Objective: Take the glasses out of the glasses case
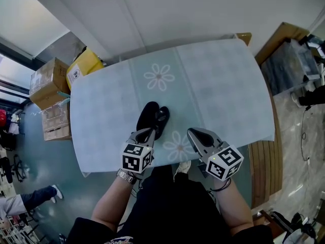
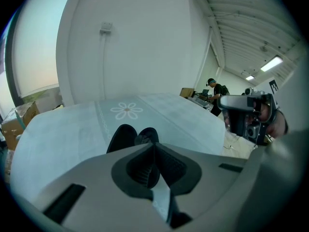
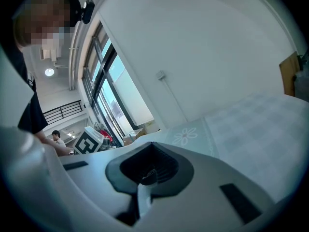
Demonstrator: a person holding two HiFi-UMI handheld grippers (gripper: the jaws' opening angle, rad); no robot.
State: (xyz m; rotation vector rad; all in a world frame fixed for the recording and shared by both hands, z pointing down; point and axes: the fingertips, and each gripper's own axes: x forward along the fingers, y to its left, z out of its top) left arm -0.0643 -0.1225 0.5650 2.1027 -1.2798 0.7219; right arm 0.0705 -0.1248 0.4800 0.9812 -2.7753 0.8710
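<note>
A black glasses case lies on the pale flower-print tablecloth, near the table's front edge. It shows as two dark rounded lobes side by side, also seen in the left gripper view as the case. I cannot tell whether glasses are inside. My left gripper hovers at the case's near end, jaws shut with nothing between them, the tips meeting just short of it. My right gripper is to the right of the case and apart from it, jaws shut and empty.
Cardboard boxes and a yellow box stand on the floor at the table's left. A wooden bench and a clear storage bin are on the right. A person stands far off.
</note>
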